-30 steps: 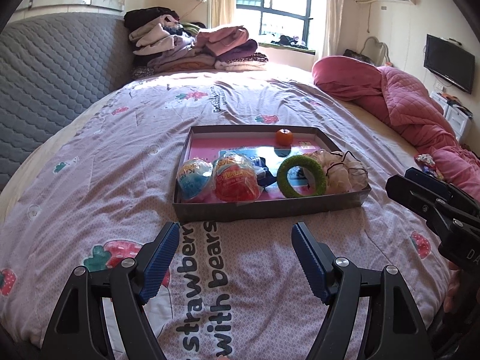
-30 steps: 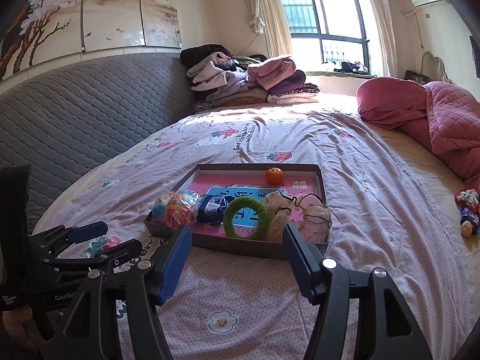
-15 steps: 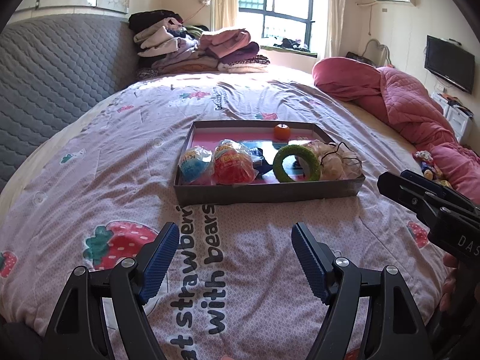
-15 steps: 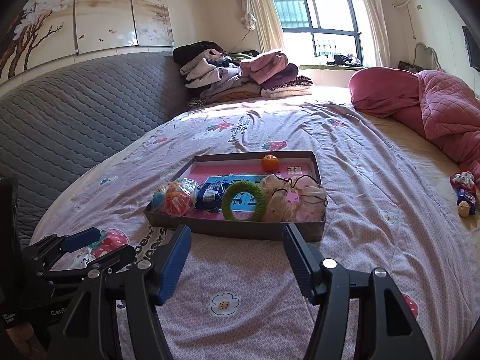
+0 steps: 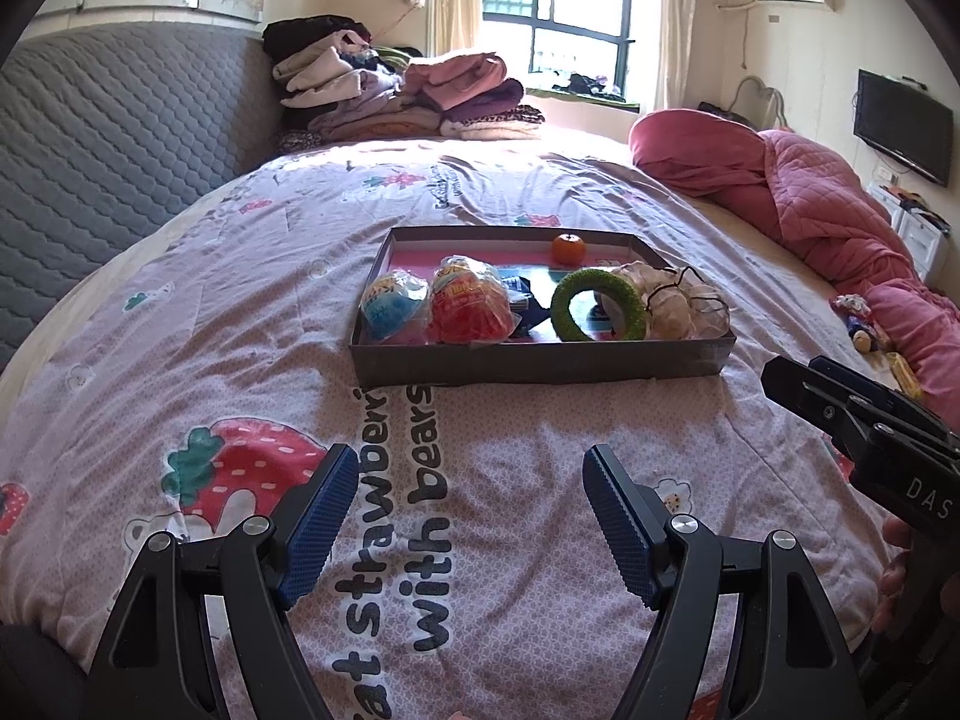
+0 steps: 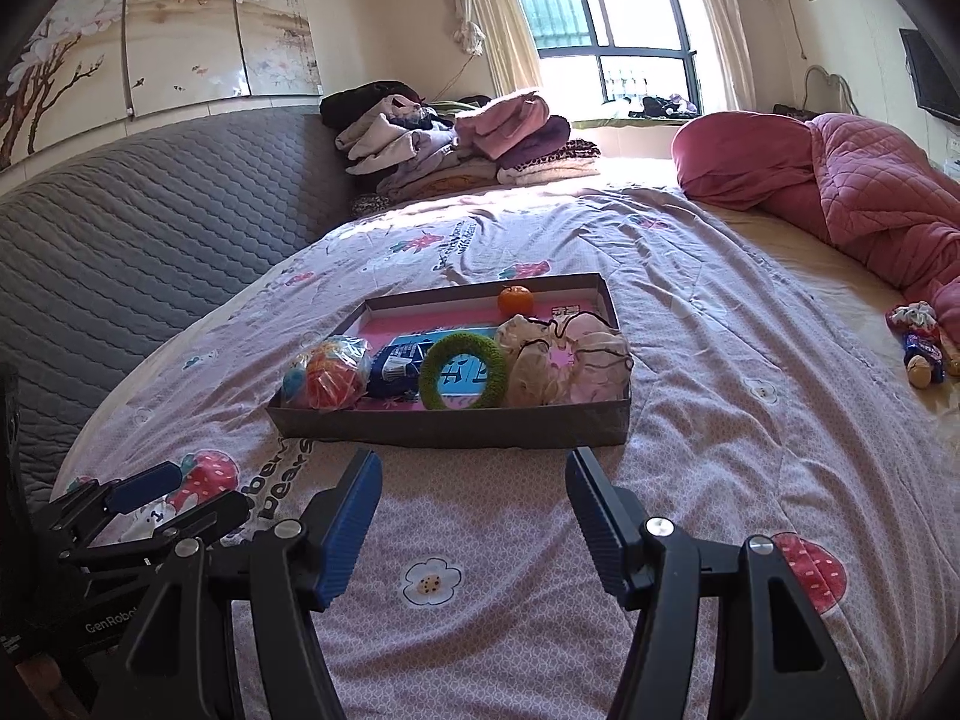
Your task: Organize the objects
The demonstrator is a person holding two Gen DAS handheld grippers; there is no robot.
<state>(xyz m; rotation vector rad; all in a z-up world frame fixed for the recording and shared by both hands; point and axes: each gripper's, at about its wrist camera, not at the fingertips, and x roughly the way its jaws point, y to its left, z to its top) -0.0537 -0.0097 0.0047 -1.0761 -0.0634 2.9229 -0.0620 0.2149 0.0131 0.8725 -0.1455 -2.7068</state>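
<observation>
Spread across a strawberry-print bedcover [image 5: 252,312], a shallow cardboard tray [image 5: 540,363] already holds the tangerine [image 5: 567,248], green ring [image 5: 599,304] and bagged toys [image 5: 467,308], while left gripper [image 5: 465,519] and right gripper [image 6: 474,513] are held wide-spread, empty, short of it, so either sorting's start or end is fitted.

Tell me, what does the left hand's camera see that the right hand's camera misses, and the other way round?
Only the left wrist view shows the blue wrapped ball clearly, beside the red wrapped ball, and the whole television. Only the right wrist view shows the blossom painting above the grey headboard. Both show the open box on the bed, with the green ring, small orange and netted bundle inside, and both open grippers: left gripper, right gripper.
</observation>
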